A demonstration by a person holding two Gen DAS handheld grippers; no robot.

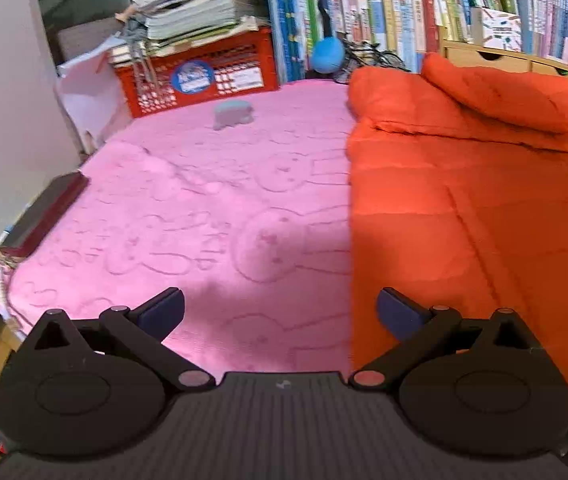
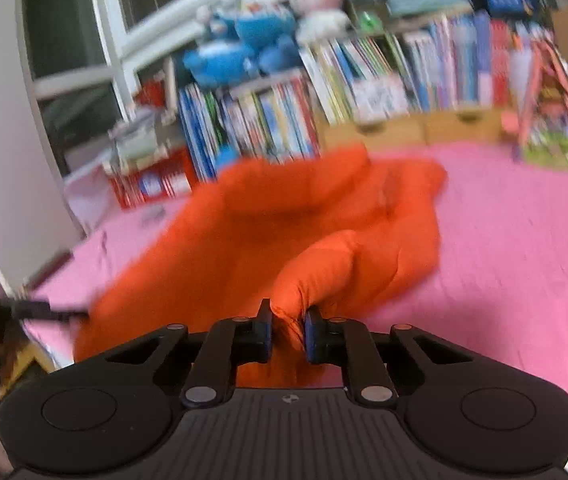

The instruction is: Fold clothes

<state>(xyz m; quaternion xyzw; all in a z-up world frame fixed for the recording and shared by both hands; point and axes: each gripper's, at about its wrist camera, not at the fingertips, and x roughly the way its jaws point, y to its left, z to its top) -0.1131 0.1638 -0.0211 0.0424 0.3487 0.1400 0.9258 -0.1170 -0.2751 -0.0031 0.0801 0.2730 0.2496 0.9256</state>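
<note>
Pink bed [image 1: 204, 208]: right hand-held gripper [image 2: 287, 330] pinches jacket [image 2: 284, 216] cuff; left hand-held gripper [image 1: 280, 314] wide, empty. Risk: slick puffy cuff slips during lift.

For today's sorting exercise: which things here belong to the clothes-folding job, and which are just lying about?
Job:
orange jacket
right tongs, shut on its sleeve
left tongs, open
pink blanket

Lying about:
red crate
books
plush toys
</note>
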